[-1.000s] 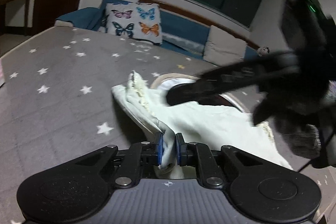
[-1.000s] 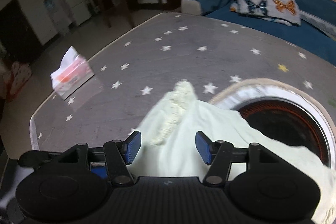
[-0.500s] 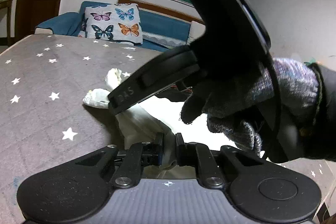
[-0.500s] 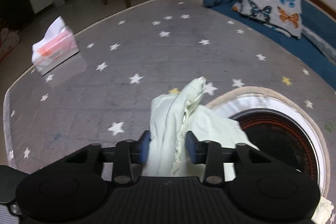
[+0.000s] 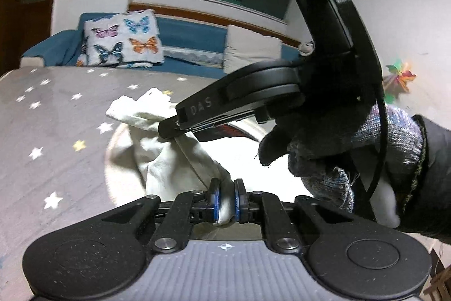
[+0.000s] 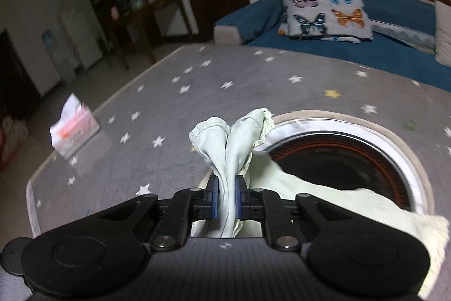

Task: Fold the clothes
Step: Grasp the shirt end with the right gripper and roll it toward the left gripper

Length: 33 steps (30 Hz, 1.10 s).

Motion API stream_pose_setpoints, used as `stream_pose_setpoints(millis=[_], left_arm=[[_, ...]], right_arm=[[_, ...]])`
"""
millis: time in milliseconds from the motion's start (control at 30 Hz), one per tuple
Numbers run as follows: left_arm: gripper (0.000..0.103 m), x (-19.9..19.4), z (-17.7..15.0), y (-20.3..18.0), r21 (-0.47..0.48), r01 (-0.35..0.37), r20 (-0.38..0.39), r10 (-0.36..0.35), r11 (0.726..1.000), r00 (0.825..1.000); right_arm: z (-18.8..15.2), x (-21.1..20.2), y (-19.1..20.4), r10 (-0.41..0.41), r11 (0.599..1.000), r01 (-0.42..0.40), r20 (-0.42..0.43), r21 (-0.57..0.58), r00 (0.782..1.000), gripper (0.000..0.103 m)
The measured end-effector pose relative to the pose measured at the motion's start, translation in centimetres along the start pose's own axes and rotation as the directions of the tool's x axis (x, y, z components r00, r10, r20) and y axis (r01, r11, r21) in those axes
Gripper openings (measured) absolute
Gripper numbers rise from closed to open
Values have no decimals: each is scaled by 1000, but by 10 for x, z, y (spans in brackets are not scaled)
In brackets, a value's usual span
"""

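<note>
A pale cream garment point(image 5: 169, 160) with a lace-trimmed edge is lifted off the grey star-patterned table point(image 5: 50, 131). My left gripper point(image 5: 224, 198) is shut on a fold of it at the near side. My right gripper point(image 6: 225, 196) is shut on a bunched, frilled end of the same garment point(image 6: 234, 143), which sticks up past the pads. In the left wrist view the right gripper point(image 5: 169, 130) reaches in from the right, held by a gloved hand point(image 5: 338, 154), with cloth at its tips. The rest of the garment point(image 6: 352, 205) drapes rightward over the round inset.
A round inset with a white rim and dark red-ringed centre point(image 6: 352, 160) sits in the table under the cloth. A tissue box point(image 6: 73, 129) lies near the table's left edge. Behind the table is a blue sofa point(image 6: 394, 47) with a butterfly cushion point(image 6: 324, 10).
My right gripper went from open above the garment to shut on its frilled end and has lifted it. The left gripper kept its hold as the cloth rose off the table.
</note>
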<state>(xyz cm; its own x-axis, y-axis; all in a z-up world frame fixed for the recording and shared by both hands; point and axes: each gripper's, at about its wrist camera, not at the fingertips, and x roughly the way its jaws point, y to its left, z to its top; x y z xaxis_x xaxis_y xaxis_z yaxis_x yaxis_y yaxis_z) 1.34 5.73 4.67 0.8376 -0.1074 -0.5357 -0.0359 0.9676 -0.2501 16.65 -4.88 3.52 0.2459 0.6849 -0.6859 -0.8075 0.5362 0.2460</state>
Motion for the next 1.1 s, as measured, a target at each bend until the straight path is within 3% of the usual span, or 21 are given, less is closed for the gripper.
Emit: stream_pose_setpoints(millis=[333,633,833,900,967,1033,1100], left_arm=[[10,47,18,-79,120,131,-58,-125,984,990],[10,89,3,-120,194,178,-166,-146,965,975],[13,108,-6,-124,219,187,-224,-137,958,965],[16,110,-9,-127,231,192,-233,-137,954,963],[24,105,-9,-126,238,202,-227,-148,950,963],[41,99,-9,-125,244,212,-221,-158,946,962],[44,94,-10,-123,251,221,-215,-169,942,962]], right_arm=[[-26,-69,-90,-69,987,55,88,154,994,11],[-63,-79,-155,-60,957,34,81,289,995,11],[-76,-88,-165,-93,953,59,102,298,990,24],[-79,-92,-165,-108,952,70,112,296,988,45],[-83,-96,-166,-122,952,81,122,294,985,45],[-86,-100,-167,-136,952,92,132,293,982,49],[-90,-104,-168,-149,951,103,142,291,978,54]])
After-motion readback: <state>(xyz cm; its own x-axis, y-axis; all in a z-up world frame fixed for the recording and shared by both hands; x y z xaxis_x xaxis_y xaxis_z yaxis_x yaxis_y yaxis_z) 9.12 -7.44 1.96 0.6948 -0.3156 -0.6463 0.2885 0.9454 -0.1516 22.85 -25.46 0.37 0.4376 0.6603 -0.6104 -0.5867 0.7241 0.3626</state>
